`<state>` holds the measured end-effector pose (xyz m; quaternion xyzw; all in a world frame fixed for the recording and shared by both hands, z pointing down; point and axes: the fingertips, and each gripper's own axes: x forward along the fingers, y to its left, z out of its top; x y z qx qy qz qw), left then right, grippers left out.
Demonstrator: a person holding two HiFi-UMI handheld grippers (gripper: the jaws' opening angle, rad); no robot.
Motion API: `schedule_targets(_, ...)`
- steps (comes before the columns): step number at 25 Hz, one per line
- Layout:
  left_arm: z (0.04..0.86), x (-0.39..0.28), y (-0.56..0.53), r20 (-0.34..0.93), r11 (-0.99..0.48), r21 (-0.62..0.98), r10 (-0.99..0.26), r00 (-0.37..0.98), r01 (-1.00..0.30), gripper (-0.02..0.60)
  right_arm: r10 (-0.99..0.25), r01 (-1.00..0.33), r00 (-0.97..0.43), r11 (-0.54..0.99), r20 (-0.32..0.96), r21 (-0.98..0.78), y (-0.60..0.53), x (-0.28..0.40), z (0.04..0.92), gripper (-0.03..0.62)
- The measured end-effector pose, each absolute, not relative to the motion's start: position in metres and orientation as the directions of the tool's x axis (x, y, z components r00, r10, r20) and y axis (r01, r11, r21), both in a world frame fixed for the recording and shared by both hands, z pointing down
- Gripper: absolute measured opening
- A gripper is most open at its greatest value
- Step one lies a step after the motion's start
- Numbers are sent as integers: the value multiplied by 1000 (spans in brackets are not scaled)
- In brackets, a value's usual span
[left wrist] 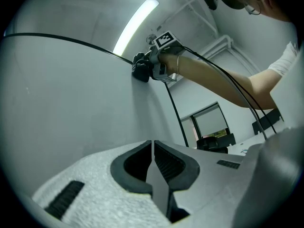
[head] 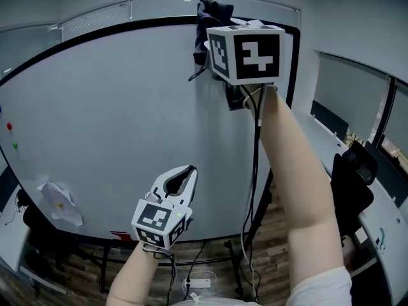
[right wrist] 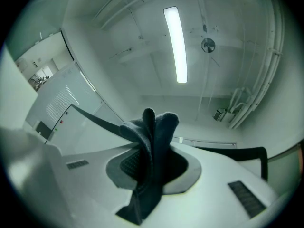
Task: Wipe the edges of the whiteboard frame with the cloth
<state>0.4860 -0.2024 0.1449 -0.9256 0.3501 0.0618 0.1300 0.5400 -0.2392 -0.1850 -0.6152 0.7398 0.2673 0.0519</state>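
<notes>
- The whiteboard (head: pixel 115 120) is a broad, smooth, pale sheet with a thin black frame (head: pixel 127 25) around it, standing on dark metal legs over a wood-plank floor.
- The cloth (right wrist: pixel 152 141) is dark and fuzzy, bunched into soft upright folds. One limp tail hangs down below the jaws.
- The right gripper (right wrist: pixel 152 160) is made of matte white plastic with ribbed dark pads. Its fingers are clamped on the cloth, which fills the gap between them and rises past their tips.
- In the head view the cloth (head: pixel 213 11) sits at the top edge of the frame, near the upper right corner. The raised right arm holds it there, and the marker cube is just below it.
- The left gripper (left wrist: pixel 153 144) has a grainy white shell and dark rubbery pads, and its fingers meet with nothing between them.
- The left gripper is held low in front of the board's lower part (head: pixel 190 171), well apart from the cloth.
- A crumpled white paper (head: pixel 60 204) clings to the board's lower left.
- A red magnet (head: pixel 9 126) and a green magnet (head: pixel 14 145) dot the board's left edge.
- A black cable (head: pixel 255 171) hangs down beside the right arm.
</notes>
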Motion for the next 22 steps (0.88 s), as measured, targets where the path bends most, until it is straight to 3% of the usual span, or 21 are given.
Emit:
schedule_targets(8, 145, 567, -196, -208, -722, -190, -632, 746, -665, 32, -884, -955, -183, 56, -430, 292, -220, 653, -188, 67)
schedule_targets(22, 170, 577, -209, -202, -758, -141, -608, 768, -637, 32, -898, -975, -92, -8, -431, 224, -232, 698, -181, 66)
